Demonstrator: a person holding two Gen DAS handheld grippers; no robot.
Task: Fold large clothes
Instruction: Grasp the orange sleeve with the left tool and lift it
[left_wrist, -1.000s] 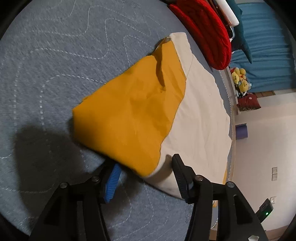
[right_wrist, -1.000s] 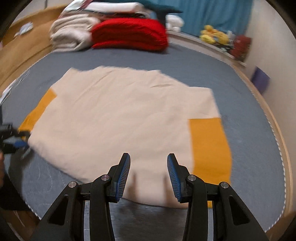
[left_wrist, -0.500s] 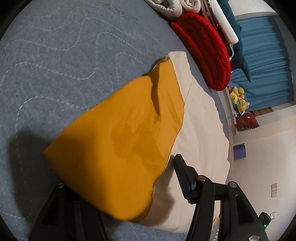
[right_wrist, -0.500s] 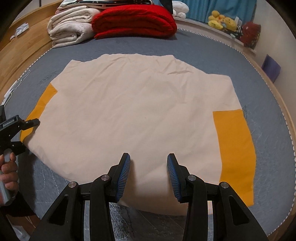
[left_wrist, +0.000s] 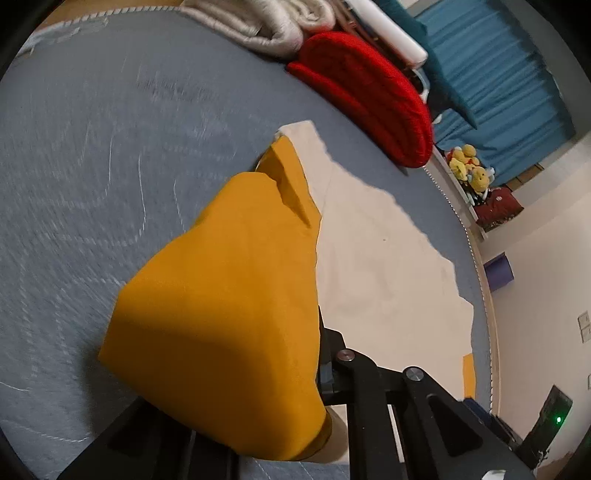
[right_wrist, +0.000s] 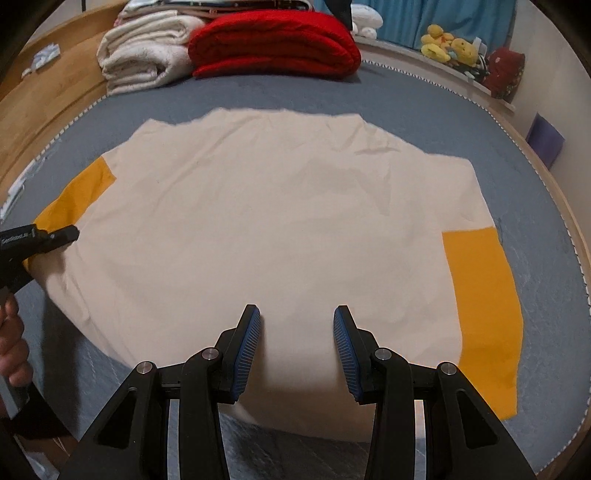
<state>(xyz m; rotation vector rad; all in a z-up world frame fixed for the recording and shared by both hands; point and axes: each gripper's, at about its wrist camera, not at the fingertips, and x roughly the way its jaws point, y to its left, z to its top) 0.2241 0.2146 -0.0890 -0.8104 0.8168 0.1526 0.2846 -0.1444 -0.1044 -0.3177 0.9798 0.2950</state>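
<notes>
A large cream shirt (right_wrist: 277, 229) with orange sleeves lies spread flat on a grey bed (right_wrist: 424, 99). My left gripper (left_wrist: 295, 398) is shut on the orange left sleeve (left_wrist: 229, 295), which drapes over the fingers and hides them; it also shows at the left edge of the right wrist view (right_wrist: 55, 236). My right gripper (right_wrist: 297, 332) is open and empty, hovering over the shirt's near hem. The other orange sleeve (right_wrist: 484, 302) lies flat at the right.
Folded red blanket (right_wrist: 273, 40) and cream towels (right_wrist: 144, 51) are stacked at the bed's far end. Yellow plush toys (right_wrist: 447, 46) sit on a ledge by blue curtains (left_wrist: 491, 77). The bed's wooden frame (right_wrist: 40, 107) runs along the left.
My left gripper has moved in under the orange sleeve and closed on it, lifting its edge. My right gripper has come closer over the shirt's hem and stays open.
</notes>
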